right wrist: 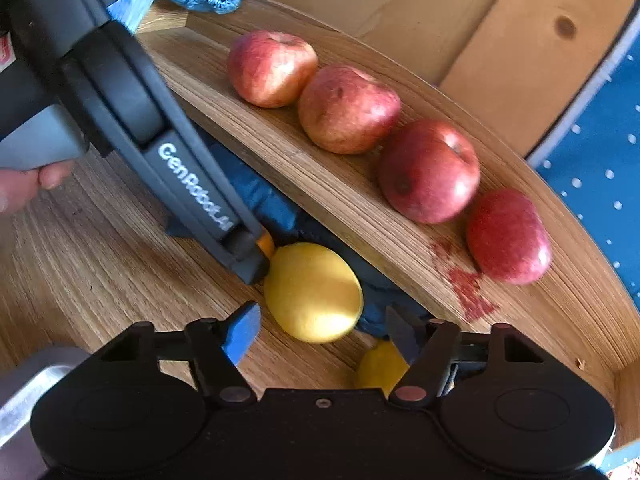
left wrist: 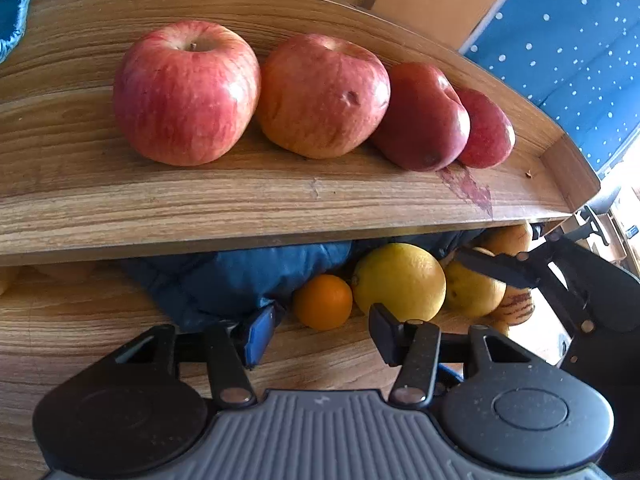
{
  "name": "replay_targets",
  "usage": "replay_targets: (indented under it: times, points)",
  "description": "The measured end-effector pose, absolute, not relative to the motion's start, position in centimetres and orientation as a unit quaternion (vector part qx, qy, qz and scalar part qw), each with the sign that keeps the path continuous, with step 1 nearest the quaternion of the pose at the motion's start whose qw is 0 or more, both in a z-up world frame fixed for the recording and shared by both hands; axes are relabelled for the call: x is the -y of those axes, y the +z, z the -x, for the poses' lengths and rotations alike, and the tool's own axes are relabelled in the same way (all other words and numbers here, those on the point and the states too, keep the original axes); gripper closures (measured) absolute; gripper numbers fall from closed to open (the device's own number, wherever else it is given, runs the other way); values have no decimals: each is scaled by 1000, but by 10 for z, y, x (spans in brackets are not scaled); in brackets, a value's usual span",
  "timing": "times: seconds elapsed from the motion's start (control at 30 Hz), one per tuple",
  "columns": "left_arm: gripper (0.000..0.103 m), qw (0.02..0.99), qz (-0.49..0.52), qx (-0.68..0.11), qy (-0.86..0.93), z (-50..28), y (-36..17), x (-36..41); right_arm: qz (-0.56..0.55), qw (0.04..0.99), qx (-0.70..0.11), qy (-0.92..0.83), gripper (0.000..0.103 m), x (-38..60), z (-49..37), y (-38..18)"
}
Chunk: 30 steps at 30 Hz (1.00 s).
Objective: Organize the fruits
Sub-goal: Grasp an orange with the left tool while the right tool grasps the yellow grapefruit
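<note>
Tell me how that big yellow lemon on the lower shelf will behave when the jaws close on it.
The lemon is rounded and lies loose on smooth wood, so it will likely roll if nudged. Its curved skin may slip from the right gripper, whose jaws stand open. It looks firm, probably not fragile.

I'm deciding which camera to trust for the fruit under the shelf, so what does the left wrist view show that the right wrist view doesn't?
Only the left wrist view shows the small orange whole and a striped fruit at the far right of the row under the shelf.

Only the right wrist view shows a hand holding the left gripper's handle.

Both show four apples in a row on the wooden shelf, the large yellow citrus below it, blue fabric, a red stain, and both grippers open: left gripper, right gripper.
</note>
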State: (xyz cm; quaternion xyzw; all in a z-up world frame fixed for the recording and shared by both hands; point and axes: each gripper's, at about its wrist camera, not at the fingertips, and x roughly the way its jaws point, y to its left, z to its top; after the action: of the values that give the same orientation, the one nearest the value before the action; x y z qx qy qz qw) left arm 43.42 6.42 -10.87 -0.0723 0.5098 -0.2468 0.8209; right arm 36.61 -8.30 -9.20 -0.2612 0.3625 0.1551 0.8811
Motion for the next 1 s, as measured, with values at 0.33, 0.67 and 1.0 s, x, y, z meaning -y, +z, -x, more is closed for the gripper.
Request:
replay_targets:
  times: [0.33,0.67,1.0]
  points:
    - [57,815,86,-523,-234,-443,-110,-70,269,878,-359,165,45,70,-377,-96]
    - [62,808,91,-532,-237,-444,-113,-58,237,886,-375,135,46,75,-360,-88]
    - [66,812,73,-532,-231,-446,-111,-51,204,891,-388,119,46,81,-345,-79]
